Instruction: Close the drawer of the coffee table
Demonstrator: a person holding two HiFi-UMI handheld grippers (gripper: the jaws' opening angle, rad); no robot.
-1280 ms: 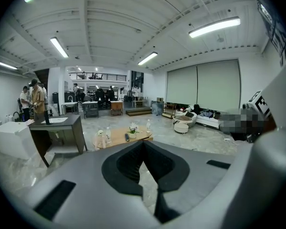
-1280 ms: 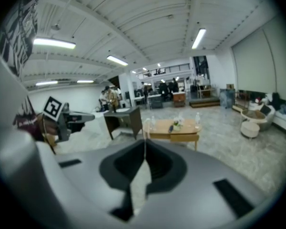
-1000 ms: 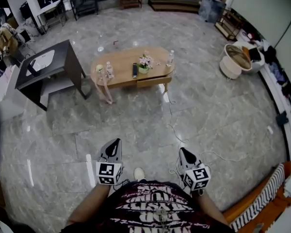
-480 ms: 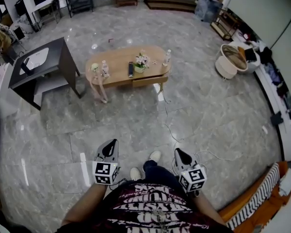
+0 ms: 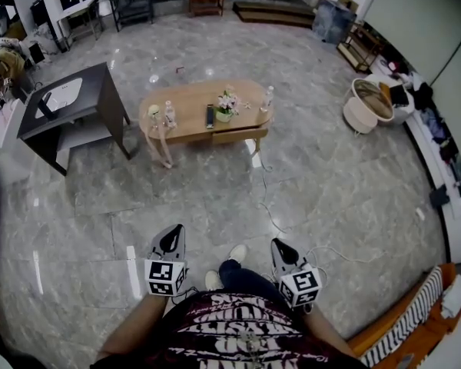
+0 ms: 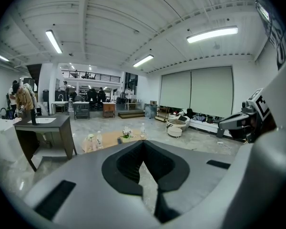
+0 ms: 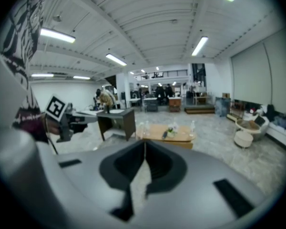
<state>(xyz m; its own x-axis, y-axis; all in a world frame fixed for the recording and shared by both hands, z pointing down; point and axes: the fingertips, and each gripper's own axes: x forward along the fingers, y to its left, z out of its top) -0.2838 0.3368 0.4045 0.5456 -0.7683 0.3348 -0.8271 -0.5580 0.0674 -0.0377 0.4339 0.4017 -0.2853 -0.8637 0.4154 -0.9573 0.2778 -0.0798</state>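
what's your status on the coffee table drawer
Left gripper and right gripper both shut, empty. Coffee table far across the floor, out of reach; drawer looks ajar. Loose cable lies between.

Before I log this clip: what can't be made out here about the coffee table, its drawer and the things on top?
- Drawer: head view, too far and small to tell how far out it stands or what is inside.
- Coffee table front: left gripper view, hidden behind the left claw.
- Dark flat item on the tabletop: too small to identify in any view.
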